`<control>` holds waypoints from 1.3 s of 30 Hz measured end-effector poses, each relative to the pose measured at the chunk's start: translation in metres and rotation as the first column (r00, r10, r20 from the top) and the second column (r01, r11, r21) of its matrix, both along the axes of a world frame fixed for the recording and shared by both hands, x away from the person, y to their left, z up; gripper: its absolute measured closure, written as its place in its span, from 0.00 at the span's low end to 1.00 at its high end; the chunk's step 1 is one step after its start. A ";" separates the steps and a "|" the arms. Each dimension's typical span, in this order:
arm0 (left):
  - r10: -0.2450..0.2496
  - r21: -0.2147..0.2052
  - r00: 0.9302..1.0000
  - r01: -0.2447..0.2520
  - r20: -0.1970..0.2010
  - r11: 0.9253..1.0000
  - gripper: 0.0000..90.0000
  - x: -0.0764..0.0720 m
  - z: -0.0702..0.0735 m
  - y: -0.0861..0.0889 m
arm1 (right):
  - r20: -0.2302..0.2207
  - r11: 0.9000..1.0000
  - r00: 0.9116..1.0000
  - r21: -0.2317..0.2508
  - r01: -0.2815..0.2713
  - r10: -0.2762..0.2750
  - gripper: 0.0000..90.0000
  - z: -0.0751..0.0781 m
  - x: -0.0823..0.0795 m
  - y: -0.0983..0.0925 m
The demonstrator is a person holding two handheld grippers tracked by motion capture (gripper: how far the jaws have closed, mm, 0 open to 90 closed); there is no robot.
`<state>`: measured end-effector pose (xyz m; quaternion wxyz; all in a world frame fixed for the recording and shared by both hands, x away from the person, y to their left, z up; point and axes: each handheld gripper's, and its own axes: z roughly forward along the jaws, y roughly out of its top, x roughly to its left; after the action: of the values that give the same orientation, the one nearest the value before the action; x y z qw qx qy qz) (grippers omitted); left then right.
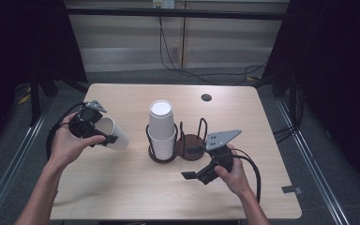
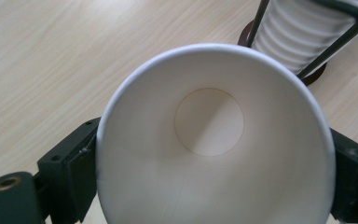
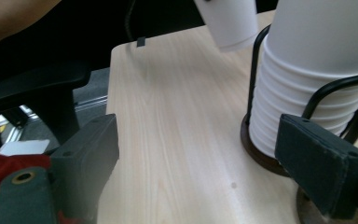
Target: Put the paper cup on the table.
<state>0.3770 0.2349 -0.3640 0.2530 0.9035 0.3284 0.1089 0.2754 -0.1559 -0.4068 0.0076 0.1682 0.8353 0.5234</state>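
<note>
1. We hold a single white paper cup at centre left of the high view, tilted, its rim between the jaws of our left gripper. The thin wall could buckle or slip out if the jaws ease.
2. In the left gripper view the cup is empty inside.
3. Our right gripper, lower centre right, has wide jaws holding nothing; it could bump the dark wire cup holder nearby.
4. That holder's left ring carries a stack of white paper cups; its right ring is empty.
</note>
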 end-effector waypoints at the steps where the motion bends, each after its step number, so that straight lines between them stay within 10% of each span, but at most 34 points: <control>1: 0.006 0.012 1.000 -0.006 0.002 1.000 0.10 0.001 -0.001 -0.001 | 0.013 1.000 1.000 0.008 0.013 -0.013 0.15 0.001 0.000 -0.001; 19: -0.031 0.127 0.997 0.040 -0.076 0.991 0.10 0.016 -0.037 -0.021 | -0.001 1.000 1.000 -0.007 0.011 -0.011 0.15 -0.004 0.001 -0.001; 39: -0.046 0.144 0.995 0.059 -0.092 0.988 0.05 0.023 -0.048 -0.034 | -0.008 1.000 1.000 -0.011 0.015 -0.015 0.15 -0.004 0.001 -0.003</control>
<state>0.3999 0.2008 -0.4122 0.1738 0.9319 0.3066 0.0861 0.2761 -0.1584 -0.4110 0.0091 0.1765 0.8369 0.5181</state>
